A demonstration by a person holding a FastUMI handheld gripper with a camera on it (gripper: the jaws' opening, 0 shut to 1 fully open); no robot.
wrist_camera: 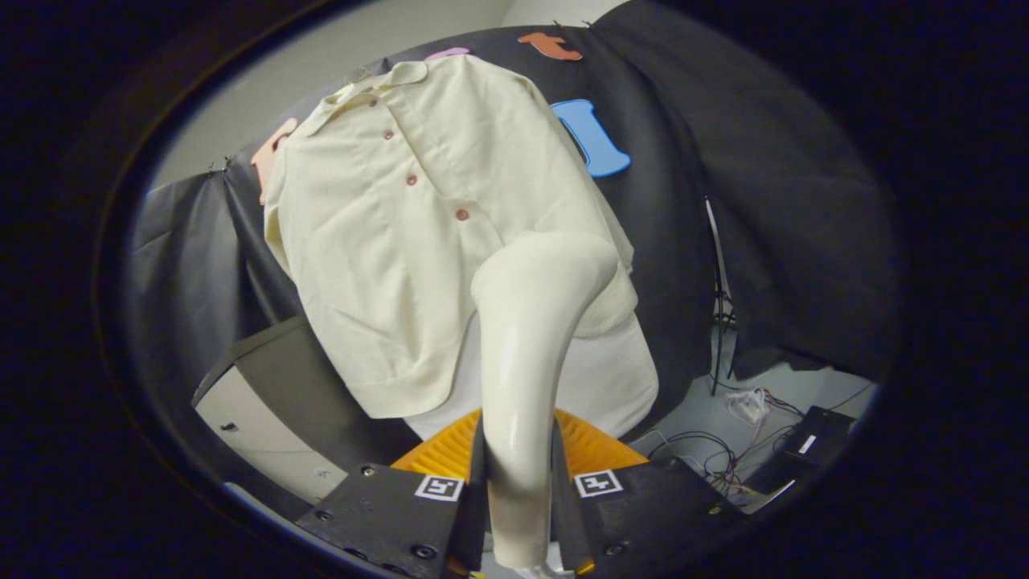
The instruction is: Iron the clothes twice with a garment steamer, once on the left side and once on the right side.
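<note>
Hand-held gripper (518, 490) clenched on the handle of the cream garment steamer (526, 354), one finger pressed to each side. Steamer head lifted against the lower right part of the pale yellow buttoned shirt (402, 241), hung on the booth's black cloth wall (723, 201)
</note>
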